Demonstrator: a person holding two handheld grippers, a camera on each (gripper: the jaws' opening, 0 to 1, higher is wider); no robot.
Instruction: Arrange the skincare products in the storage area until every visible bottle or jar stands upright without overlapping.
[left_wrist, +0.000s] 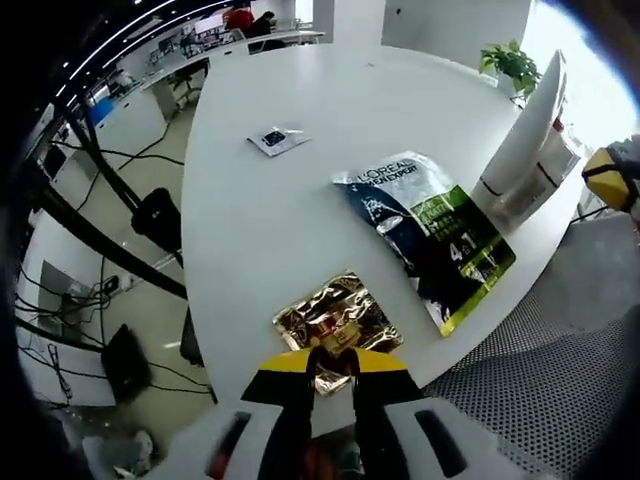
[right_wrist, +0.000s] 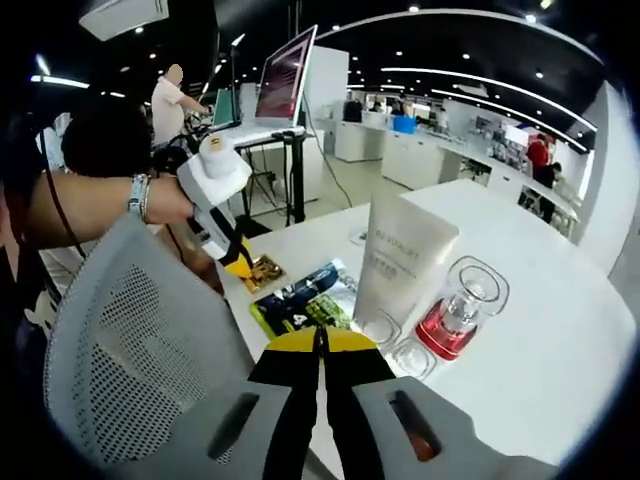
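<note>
Left gripper seemingly pinches gold sachet by green packet.

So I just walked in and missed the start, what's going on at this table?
A person is sorting skincare items on a white table with a handheld gripper in each hand. The left gripper is down at a gold foil packet near the table edge, jaws nearly closed around its edge. The right gripper hovers shut, holding nothing. A white tube stands upright beside a clear bottle with red liquid. A dark and green sachet and a small packet lie flat.
</note>
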